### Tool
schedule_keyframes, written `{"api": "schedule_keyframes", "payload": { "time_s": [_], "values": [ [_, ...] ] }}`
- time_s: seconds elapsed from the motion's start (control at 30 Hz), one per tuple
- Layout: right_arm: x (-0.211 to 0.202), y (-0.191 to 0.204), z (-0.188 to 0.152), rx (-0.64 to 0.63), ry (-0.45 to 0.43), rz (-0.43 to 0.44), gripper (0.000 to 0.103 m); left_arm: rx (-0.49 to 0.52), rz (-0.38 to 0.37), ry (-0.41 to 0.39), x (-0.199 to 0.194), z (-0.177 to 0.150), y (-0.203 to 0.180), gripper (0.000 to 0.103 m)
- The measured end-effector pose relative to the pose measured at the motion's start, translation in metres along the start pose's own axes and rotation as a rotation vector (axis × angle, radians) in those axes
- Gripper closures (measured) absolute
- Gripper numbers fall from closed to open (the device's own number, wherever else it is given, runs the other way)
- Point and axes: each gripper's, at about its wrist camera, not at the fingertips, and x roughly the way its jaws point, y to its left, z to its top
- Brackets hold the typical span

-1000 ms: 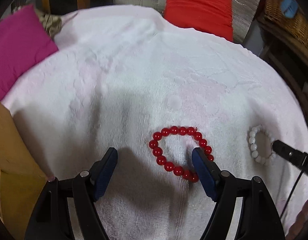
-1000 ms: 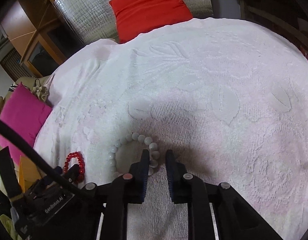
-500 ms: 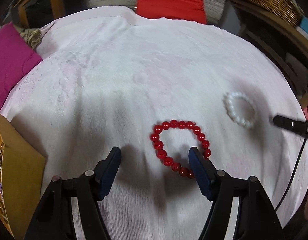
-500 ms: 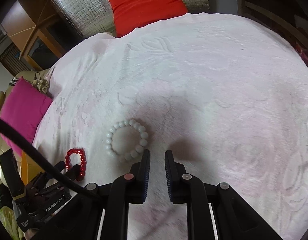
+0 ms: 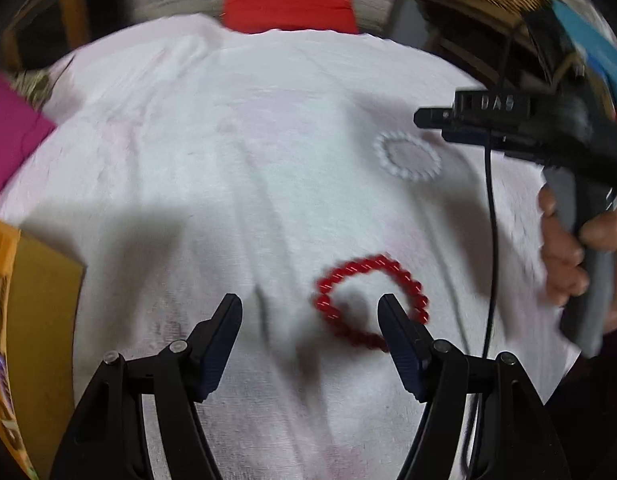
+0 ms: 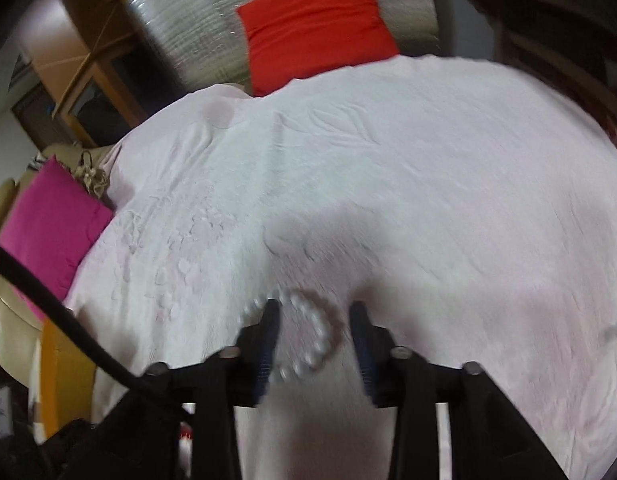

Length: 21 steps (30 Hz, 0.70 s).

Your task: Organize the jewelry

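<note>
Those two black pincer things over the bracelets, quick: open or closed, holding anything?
Left gripper: open, holding nothing; round red bead bracelet lies around its right finger.
Right gripper: jaws just opening, holding nothing; white pearl bead bracelet lies loose between them.

Only readable text: raised letters "DAS" on the black body of the right gripper [image 5: 428, 118], upper right of the left wrist view. Print on the orange box [image 5: 4, 320] at left edge is too blurred to read. Right wrist view: nothing legible.
</note>
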Motion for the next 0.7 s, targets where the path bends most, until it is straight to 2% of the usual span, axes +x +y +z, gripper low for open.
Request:
{"api": "schedule_keyframes", "payload": {
  "time_s": [0.1, 0.23, 0.3, 0.37, 0.5, 0.7],
  "values": [
    [0.016, 0.009, 0.007, -0.024, -0.022, -0.014, 0.06, -0.046, 0.007, -0.005, -0.002, 0.001, 0.009, 0.032],
    [0.035, 0.015, 0.005, -0.059, 0.002, -0.041, 0.061, -0.041, 0.028, 0.002, -0.001, 0.0, 0.01, 0.032],
    [0.034, 0.022, 0.001, -0.128, 0.01, -0.082, 0.068, -0.035, 0.037, 0.003, 0.0, 0.001, 0.007, 0.032],
    [0.03, 0.024, -0.002, -0.156, 0.056, -0.099, 0.072, -0.031, 0.047, -0.001, 0.0, 0.002, 0.006, 0.032],
    [0.013, 0.016, -0.02, -0.172, 0.153, -0.077, 0.074, -0.01, 0.034, -0.006, -0.005, 0.0, -0.006, 0.032],
    [-0.022, -0.011, -0.049, -0.177, 0.22, -0.004, 0.074, 0.082, 0.002, -0.012, -0.01, -0.006, -0.025, 0.032]
  ]
}}
